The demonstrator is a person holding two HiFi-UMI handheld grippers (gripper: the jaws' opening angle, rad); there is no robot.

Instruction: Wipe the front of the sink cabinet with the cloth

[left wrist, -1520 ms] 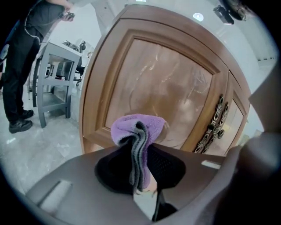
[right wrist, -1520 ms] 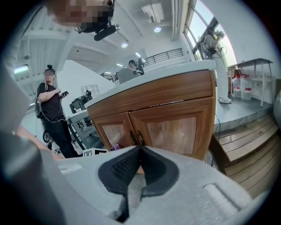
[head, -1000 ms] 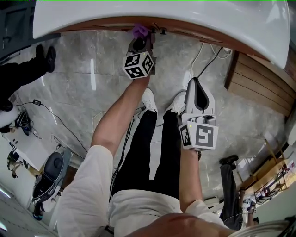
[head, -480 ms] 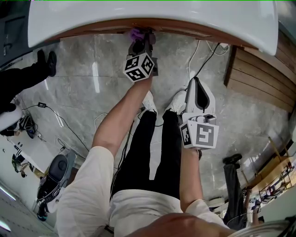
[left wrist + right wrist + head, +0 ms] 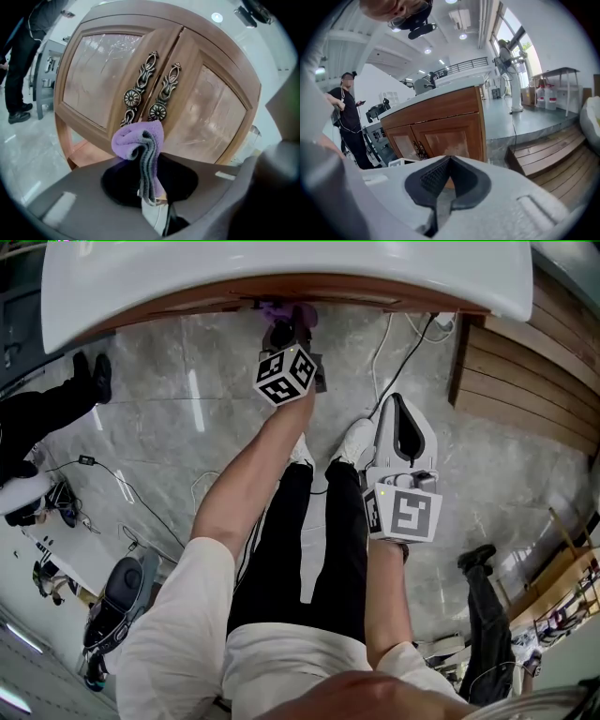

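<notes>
While the left hand-held gripper (image 5: pixel 149 190) clamps the purple cloth (image 5: pixel 137 140), the folded wad pokes out past the jaw tips toward 12 o'clock. It sits right under the two ornate handles (image 5: pixel 140 89) where the sink cabinet (image 5: pixel 93 89) doors meet. Whether it touches the wood, can't tell. From the head view it's tucked beneath the white worktop (image 5: pixel 281 268) rim. The right hand-held gripper (image 5: pixel 450 161) hangs at 4 o'clock of the left one, jaws pressed together on nothing.
</notes>
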